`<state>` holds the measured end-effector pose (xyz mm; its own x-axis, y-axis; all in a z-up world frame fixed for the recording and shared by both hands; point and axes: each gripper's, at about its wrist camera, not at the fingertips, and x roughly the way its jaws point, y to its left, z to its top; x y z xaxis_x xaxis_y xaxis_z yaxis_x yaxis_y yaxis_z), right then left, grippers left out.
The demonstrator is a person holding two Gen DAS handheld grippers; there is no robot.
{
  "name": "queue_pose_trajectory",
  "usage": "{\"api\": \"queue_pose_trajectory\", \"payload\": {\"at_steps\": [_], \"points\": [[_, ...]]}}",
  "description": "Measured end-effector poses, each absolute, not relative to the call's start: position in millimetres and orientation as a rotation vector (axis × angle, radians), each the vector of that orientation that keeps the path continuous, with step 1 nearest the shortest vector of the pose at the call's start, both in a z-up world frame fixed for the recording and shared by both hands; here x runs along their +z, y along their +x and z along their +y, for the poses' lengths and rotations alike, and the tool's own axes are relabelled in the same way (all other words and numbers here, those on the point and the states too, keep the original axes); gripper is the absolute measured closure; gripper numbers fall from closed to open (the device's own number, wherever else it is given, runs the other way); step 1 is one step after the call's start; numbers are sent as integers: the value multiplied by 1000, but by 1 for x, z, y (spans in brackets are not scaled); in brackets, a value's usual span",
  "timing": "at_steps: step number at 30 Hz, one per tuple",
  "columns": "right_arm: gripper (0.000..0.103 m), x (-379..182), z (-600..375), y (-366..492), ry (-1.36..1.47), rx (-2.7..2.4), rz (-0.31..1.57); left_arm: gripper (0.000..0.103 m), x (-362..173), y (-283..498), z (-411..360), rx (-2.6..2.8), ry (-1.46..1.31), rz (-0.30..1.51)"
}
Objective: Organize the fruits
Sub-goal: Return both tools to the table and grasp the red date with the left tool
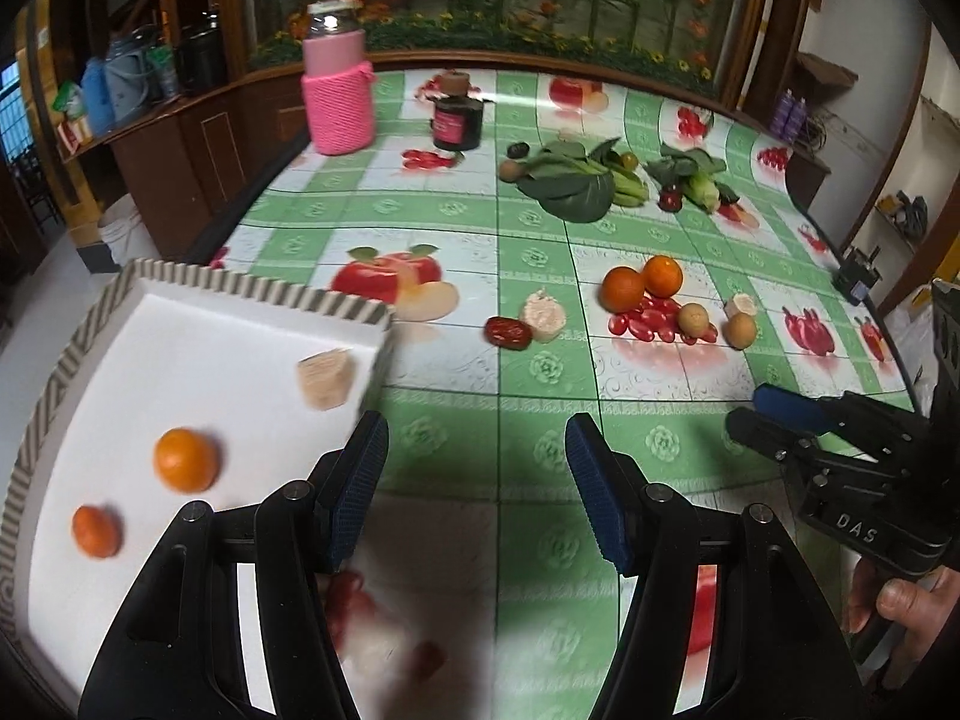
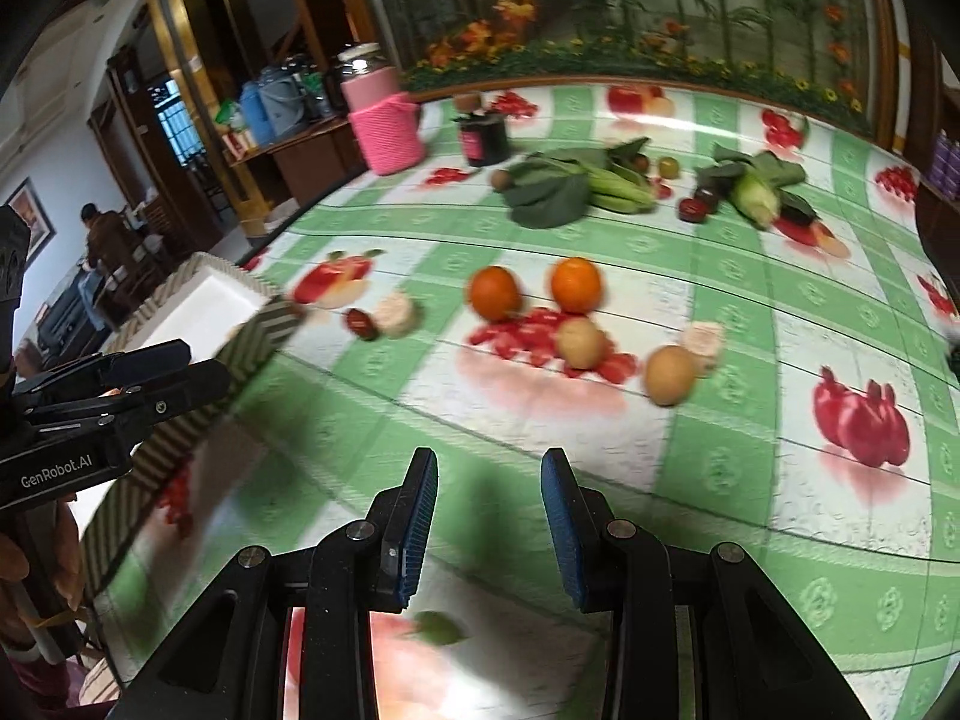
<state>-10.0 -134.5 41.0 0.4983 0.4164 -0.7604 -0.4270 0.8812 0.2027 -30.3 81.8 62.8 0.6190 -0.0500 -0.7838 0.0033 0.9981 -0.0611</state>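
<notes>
Two smooth round oranges sit touching mid-bench on the glossy green-checked cloth, well ahead of both grippers. Two smaller oranges lie in the white, ridged-rim tray beside the left gripper. Left and right gripper stand parted, holding nothing.

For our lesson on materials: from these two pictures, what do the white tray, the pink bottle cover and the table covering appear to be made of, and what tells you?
White tray: probably paper or foam board, matte, with a crimped striped rim.
Pink bottle cover: knitted or crocheted yarn; the stitch texture shows.
Table covering: likely printed plastic or oilcloth, glossy, with light reflections and embossed flowers.
</notes>
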Motion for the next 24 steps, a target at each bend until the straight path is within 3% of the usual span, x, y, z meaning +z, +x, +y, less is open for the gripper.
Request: {"api": "queue_pose_trajectory", "payload": {"at_steps": [24], "points": [[68,20,-125,71,-115,495,913,41,22,46,60,-54,7,1001]]}}
